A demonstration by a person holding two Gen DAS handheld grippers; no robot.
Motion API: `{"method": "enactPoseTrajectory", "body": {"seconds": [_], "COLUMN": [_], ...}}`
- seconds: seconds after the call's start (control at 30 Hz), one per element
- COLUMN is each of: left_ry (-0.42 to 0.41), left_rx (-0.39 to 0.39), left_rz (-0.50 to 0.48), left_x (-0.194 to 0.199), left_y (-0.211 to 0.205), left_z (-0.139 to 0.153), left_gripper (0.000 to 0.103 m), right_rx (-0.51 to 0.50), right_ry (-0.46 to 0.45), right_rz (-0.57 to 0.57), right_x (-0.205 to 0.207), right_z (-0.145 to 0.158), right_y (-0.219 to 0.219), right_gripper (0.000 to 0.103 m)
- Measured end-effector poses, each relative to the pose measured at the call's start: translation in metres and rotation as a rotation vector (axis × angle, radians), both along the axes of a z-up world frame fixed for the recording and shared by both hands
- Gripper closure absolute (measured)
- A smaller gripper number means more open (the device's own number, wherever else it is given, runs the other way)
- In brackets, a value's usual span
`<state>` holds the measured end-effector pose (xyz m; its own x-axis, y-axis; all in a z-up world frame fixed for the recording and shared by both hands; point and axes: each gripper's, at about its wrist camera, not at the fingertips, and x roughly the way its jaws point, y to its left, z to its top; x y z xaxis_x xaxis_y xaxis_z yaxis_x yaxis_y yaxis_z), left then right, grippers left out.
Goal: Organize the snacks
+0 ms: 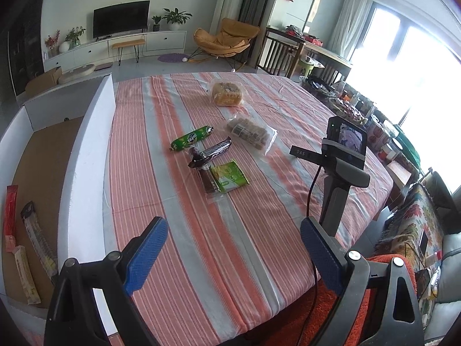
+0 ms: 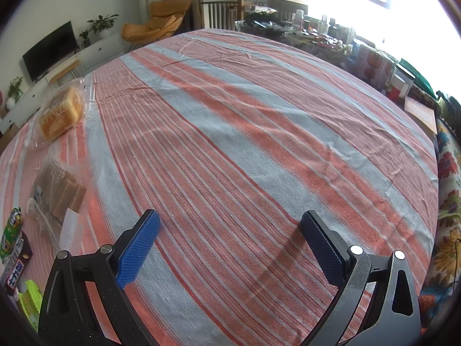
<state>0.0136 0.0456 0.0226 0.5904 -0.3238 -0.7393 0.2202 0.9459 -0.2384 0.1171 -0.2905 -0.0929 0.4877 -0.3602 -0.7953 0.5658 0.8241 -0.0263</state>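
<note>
Snacks [image 1: 214, 158] mid-cloth, white box [image 1: 86, 155] left, both tools agape, empty

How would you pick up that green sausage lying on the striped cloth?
Grip the green sausage across its middle, coming down from above with the pads either side of its width. It lies flat, long and round, with bare cloth along both long sides; its lower end sits close to the dark wrapper.

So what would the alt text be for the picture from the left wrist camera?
An open gripper with blue pads hovers over a striped tablecloth strewn with snacks: a green sausage, a dark bar, a green packet, biscuits and bread. A white box at left holds three packets.
</note>
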Motion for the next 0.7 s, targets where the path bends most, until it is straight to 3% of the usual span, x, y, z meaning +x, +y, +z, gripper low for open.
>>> {"method": "enactPoseTrajectory", "body": {"seconds": [0.7], "left_ry": [0.009], "left_rx": [0.004], "left_rz": [-0.022], "left_x": [0.0], "left_y": [-0.01], "left_z": [-0.005], "left_gripper": [0.01], "right_rx": [0.0], "right_ry": [0.0], "right_rz": [0.0], "right_x": [0.0], "right_z": [0.001], "right_y": [0.0], "right_gripper": [0.003]}}
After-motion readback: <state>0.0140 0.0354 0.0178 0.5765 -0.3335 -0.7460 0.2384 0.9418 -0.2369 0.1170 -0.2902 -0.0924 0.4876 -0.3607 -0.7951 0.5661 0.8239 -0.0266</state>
